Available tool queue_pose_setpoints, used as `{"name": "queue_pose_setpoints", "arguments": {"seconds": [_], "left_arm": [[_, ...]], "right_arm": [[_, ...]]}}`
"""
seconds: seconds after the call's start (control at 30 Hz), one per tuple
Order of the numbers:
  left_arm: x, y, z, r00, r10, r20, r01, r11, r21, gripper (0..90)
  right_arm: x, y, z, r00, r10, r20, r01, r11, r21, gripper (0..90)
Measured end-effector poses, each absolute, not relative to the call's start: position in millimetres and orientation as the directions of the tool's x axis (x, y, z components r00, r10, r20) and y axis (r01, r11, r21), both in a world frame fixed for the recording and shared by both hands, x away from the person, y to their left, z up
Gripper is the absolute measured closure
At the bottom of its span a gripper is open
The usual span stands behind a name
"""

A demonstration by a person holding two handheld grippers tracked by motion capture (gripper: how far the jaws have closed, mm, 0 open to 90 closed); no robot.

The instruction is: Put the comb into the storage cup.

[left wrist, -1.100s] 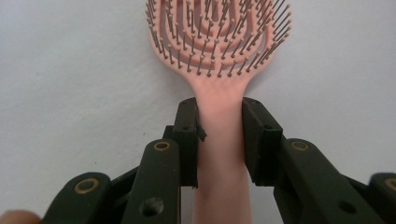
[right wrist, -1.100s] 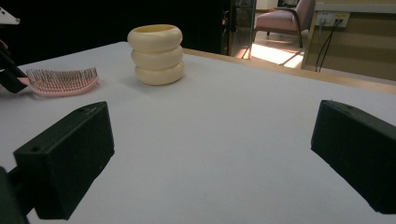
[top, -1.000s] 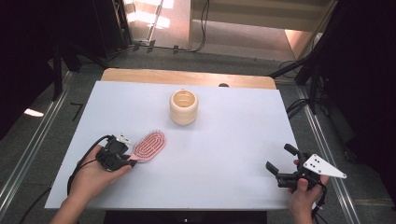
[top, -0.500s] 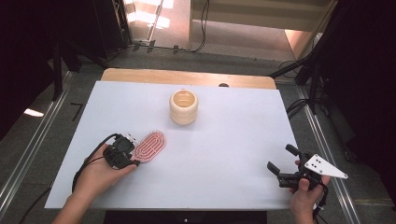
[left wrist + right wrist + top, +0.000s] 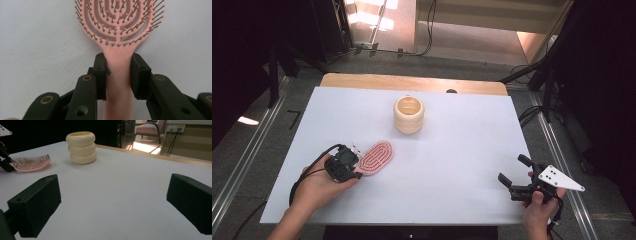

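On the near left part of the white counter (image 5: 452, 150) lies a pink hairbrush (image 5: 376, 157), bristles up, its oval head pointing away from the person and slightly to the right. Its handle runs back between the jaws of the left gripper (image 5: 353, 170); in the left gripper view the two black pads (image 5: 100, 72) press against either side of the handle just below the head of the brush (image 5: 117, 25), so the jaws are closed narrow on it. The brush rests flat on the counter. The person's left hand (image 5: 319, 187) wraps the gripper body, with its cable looping out to the left.

Farther back, near the middle of the counter and well apart from the brush, stands a cream ribbed cup (image 5: 408, 114), upright with its opening upward.

At the near right edge of the counter the right hand (image 5: 539, 210) holds the right gripper (image 5: 514, 172), its jaws spread wide with nothing between them, pointing across the counter toward the cup (image 5: 81, 147) and brush (image 5: 31, 163).
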State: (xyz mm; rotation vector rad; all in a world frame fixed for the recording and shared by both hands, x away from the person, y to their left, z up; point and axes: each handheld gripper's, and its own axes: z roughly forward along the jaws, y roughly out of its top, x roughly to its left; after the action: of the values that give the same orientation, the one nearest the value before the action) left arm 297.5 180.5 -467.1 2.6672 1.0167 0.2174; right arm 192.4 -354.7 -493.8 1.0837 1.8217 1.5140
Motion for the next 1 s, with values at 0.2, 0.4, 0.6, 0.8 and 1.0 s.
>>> {"name": "queue_pose_setpoints", "arguments": {"seconds": [0.2, 0.4, 0.6, 0.8, 1.0], "left_arm": [[296, 180, -460, 0.747, 0.664, 0.034, 0.614, -0.708, 0.349, 71.0], [294, 179, -450, 0.746, 0.665, 0.024, 0.605, -0.692, 0.394, 71.0], [291, 175, -442, 0.744, 0.667, 0.037, 0.584, -0.676, 0.449, 71.0], [291, 172, -437, 0.742, 0.669, 0.048, 0.566, -0.663, 0.490, 71.0], [291, 165, -435, 0.742, 0.669, 0.051, 0.548, -0.649, 0.527, 71.0]], "right_arm": [[193, -352, -491, -0.543, 0.835, 0.090, 0.244, 0.054, 0.968, 0.0], [195, -347, -488, -0.556, 0.824, 0.107, 0.252, 0.044, 0.967, 0.0], [199, -337, -481, -0.582, 0.804, 0.123, 0.252, 0.035, 0.967, 0.0], [203, -325, -474, -0.613, 0.779, 0.134, 0.256, 0.035, 0.966, 0.0], [208, -313, -469, -0.638, 0.756, 0.146, 0.259, 0.032, 0.965, 0.0]]}}
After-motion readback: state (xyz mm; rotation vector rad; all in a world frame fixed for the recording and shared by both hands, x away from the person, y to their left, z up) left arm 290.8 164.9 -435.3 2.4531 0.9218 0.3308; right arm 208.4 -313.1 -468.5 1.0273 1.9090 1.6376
